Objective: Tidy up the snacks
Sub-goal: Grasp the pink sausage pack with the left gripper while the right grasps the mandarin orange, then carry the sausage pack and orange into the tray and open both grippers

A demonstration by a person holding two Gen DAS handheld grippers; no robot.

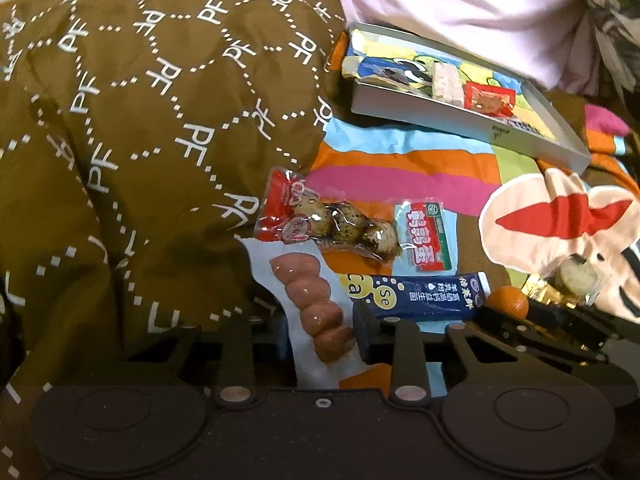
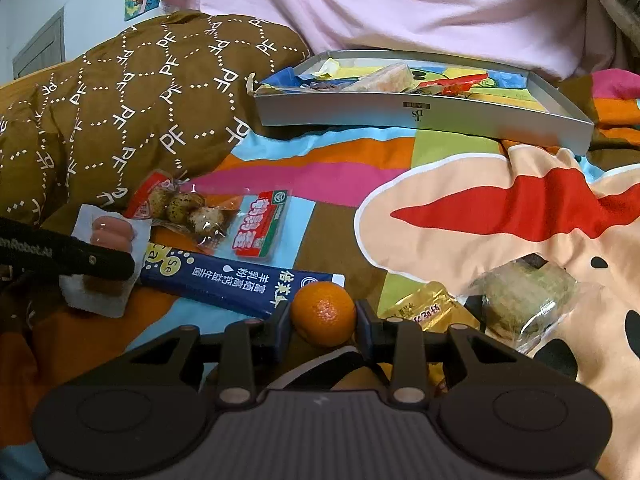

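Note:
A white pack of small pink sausages [image 1: 316,312] lies at the edge of the brown quilt, and my left gripper [image 1: 320,334] is shut on it, one pad pressed against its right side. In the right wrist view a black finger [image 2: 100,260] of that gripper crosses the same pack [image 2: 108,232]. My right gripper [image 2: 323,322] is shut on a small orange [image 2: 324,310], which touches both pads. The orange [image 1: 507,300] also shows at the lower right of the left wrist view. A grey box [image 2: 420,116] with several snacks in it stands further back.
On the striped bedsheet lie a quail-egg pack [image 1: 340,220], a dark blue stick sachet [image 2: 240,284], a gold packet [image 2: 428,308] and a clear-wrapped green cake [image 2: 528,300]. The brown quilt [image 1: 120,140] rises at the left. A person in a pink shirt [image 2: 400,8] sits behind the box.

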